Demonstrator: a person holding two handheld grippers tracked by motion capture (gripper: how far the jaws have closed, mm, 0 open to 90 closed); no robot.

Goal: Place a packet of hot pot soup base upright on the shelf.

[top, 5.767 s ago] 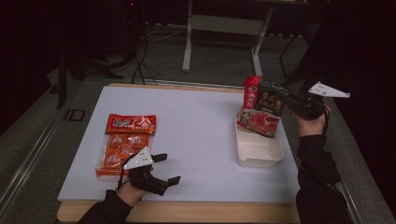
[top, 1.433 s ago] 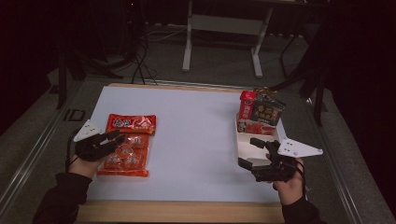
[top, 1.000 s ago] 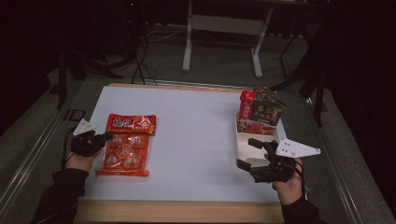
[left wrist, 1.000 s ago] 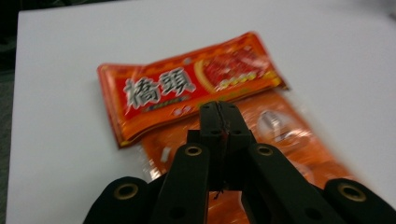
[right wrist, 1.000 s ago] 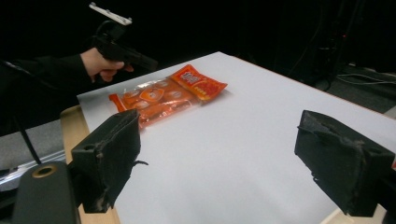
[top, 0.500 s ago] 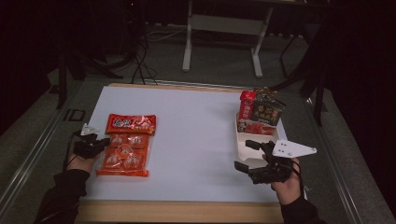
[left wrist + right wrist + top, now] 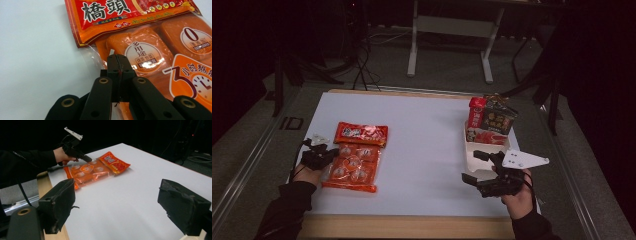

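Observation:
An orange packet with a red printed header [image 7: 354, 165] lies flat on the white table at the left. My left gripper [image 7: 328, 156] is shut, and its tip rests at the packet's clear left edge. In the left gripper view the two jaws [image 7: 117, 60] meet tight over the packet [image 7: 160, 50], and I cannot tell if film is pinched between them. My right gripper [image 7: 472, 167] stands open, with nothing between its jaws, at the near end of a white tray [image 7: 472, 150]. From the right gripper [image 7: 122, 205] I see the left gripper [image 7: 85, 158] and the packet [image 7: 92, 171] across the table.
Several snack packets [image 7: 492, 120] stand upright in the far end of the white tray. The table's wooden front edge [image 7: 412, 225] runs just below both hands. A metal frame and cables stand on the dark floor behind the table.
The right hand has left the snack packets in the tray and drawn back to the tray's near end. The left gripper went from the packet's near edge to its left edge and sank.

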